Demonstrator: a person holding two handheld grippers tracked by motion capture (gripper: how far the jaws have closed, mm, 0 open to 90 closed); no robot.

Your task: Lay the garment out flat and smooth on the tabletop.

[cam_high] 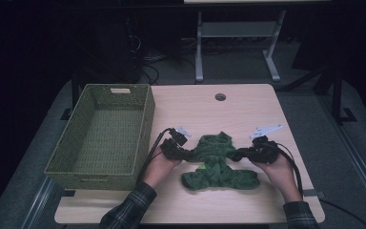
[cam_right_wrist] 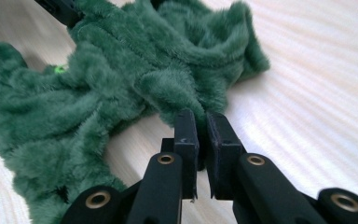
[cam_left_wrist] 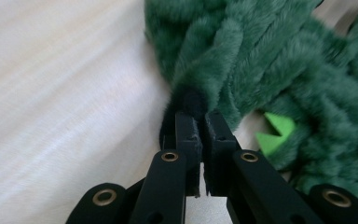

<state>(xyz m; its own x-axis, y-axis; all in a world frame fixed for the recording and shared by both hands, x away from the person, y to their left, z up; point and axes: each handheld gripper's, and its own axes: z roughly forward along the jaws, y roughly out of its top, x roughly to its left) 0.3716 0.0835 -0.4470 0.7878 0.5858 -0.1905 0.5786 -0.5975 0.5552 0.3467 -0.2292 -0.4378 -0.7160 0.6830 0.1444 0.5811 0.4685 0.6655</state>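
A crumpled green plush cloth lies on the wooden table in front of the person. My left gripper is at the cloth's left edge, shut on a pinch of the fuzzy fabric; a bright green tag pokes out just to the right of its jaws. My right gripper is at the cloth's right edge, shut on a fold of the same cloth. Both grippers sit low over the table, facing each other across the cloth.
An empty green woven basket stands at the left of the table, close to my left hand. A round cable hole is near the far edge. Bare tabletop lies beyond and to the right of the cloth.
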